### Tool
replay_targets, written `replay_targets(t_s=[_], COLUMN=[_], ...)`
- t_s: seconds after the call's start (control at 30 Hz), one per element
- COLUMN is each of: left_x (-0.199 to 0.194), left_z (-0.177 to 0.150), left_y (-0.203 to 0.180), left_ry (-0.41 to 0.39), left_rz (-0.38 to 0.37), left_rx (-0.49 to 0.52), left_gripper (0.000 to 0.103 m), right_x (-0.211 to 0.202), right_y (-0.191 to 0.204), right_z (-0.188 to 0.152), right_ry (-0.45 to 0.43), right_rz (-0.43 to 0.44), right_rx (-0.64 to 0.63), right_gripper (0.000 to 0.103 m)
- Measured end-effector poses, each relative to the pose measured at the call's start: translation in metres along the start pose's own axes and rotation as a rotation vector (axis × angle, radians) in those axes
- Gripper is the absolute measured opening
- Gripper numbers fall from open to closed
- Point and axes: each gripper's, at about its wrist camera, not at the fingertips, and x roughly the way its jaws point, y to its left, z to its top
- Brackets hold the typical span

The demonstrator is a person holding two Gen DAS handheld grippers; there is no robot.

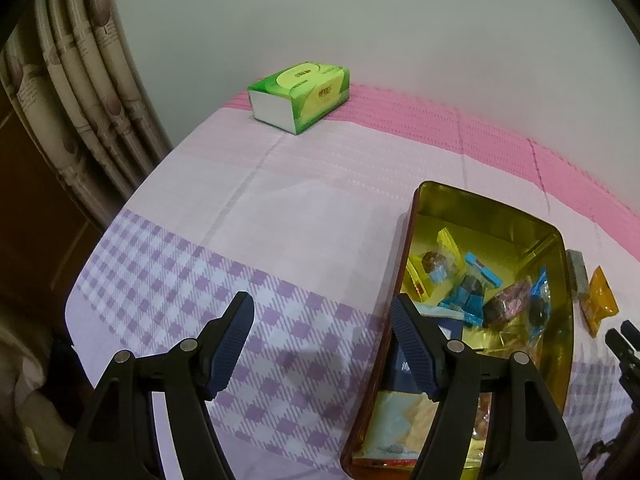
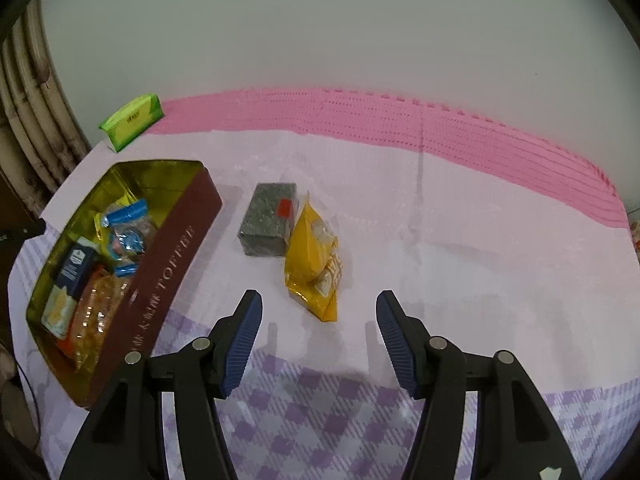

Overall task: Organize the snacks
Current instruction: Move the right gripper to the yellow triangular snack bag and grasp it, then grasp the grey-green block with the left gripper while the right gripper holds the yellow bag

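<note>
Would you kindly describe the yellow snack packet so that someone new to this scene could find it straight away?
Start at the dark red toffee tin standing open on the cloth-covered table. Two snacks lie outside it on the cloth, on its lettered side. The yellow packet is the nearer one, a flat, shiny pouch with crimped ends, touching a dark grey speckled block with a red label.

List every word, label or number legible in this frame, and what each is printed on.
"TOFFEE": pale letters on the maroon side of the gold-lined rectangular tin.
Characters beside it on the same wall: too blurred to read.
Green tissue pack: logo unreadable.
Dark blue carton in the tin: print too small.
</note>
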Motion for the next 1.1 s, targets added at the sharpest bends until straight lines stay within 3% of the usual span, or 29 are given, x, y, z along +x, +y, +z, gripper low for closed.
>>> replay_targets(t_s=[0.3,0.5,0.6,0.67,0.73,0.9,1.1], left_x=[0.000,-0.007,-0.007,-0.006,-0.009,-0.019,-0.024], left_z=[-0.002,-0.004,-0.007,-0.009,-0.011,-0.011,-0.009], left_y=[-0.004,-0.013,-0.023,-0.032,-0.042,-0.071,-0.118], left_ry=[-0.017,-0.060,-0.057,-0.044,-0.040,-0.030,-0.004], left_rz=[0.012,-0.032,-0.027,-0.031,-0.043,-0.097,-0.180], left_rx=[0.021,0.041,0.061,0.081,0.100,0.133,0.184], left_gripper=[0.071,0.072,0.072,0.072,0.072,0.072,0.072], right_x=[0.034,0.046,0.049,0.048,0.048,0.044,0.040], right_y=[0.000,0.001,0.002,0.002,-0.001,-0.018,-0.067], right_z=[0.006,0.011,0.012,0.013,0.013,0.011,0.005], right_ry=[0.014,-0.013,-0.024,-0.032,-0.033,-0.052,-0.056], right_rz=[-0.019,-0.015,-0.012,-0.002,0.002,-0.020,-0.095], right_rx=[-0.020,-0.005,-0.019,-0.022,-0.021,0.024,0.109], right_gripper=[0.057,0.056,0.048,0.037,0.037,0.036,0.036])
